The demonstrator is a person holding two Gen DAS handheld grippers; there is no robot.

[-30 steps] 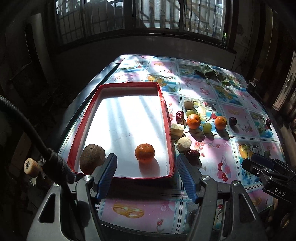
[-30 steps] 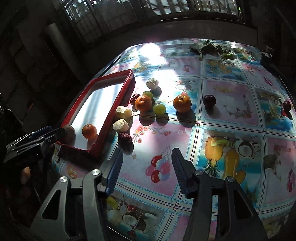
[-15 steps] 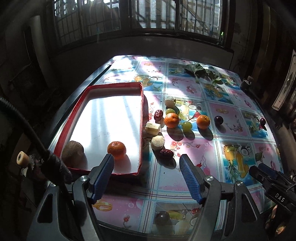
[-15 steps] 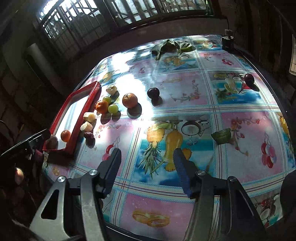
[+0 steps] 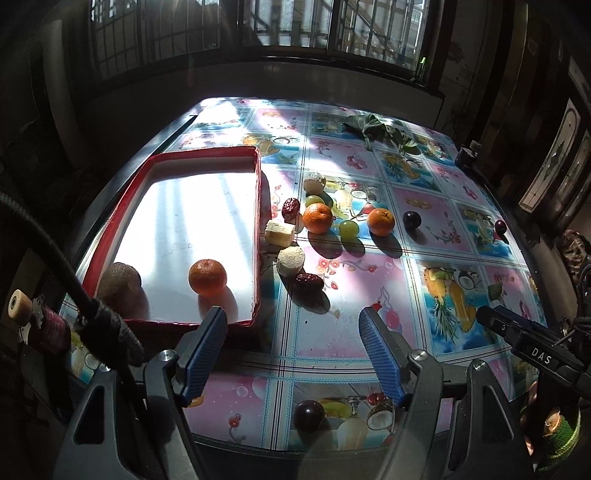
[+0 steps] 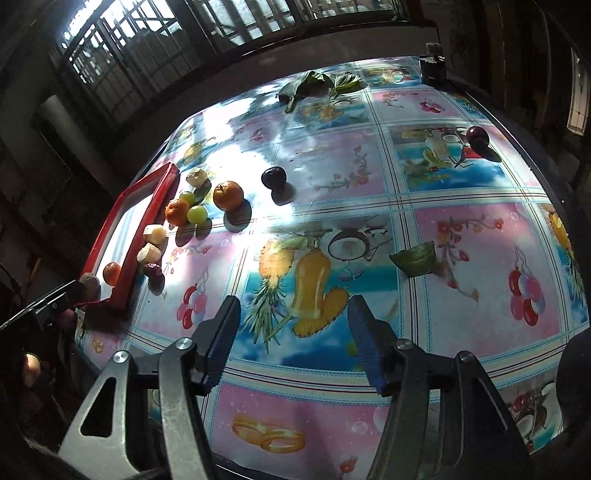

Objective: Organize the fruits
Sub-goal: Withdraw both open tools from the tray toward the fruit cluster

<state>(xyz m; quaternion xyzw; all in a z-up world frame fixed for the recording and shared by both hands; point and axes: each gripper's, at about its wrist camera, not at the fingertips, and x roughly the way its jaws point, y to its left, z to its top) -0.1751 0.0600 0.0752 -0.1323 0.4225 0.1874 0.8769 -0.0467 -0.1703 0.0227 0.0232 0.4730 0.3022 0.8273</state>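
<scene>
Barred windows (image 5: pixel 332 26) behind; sunlight streaks across fruit-print tablecloth (image 6: pixel 332 417); dark walls (image 5: pixel 44 110) around.

L claw (image 5: pixel 291 325) angled down over tabletop's near edge, jaws just been opening, nothing between. R claw (image 6: pixel 293 314) likewise, narrower gap, empty.
</scene>
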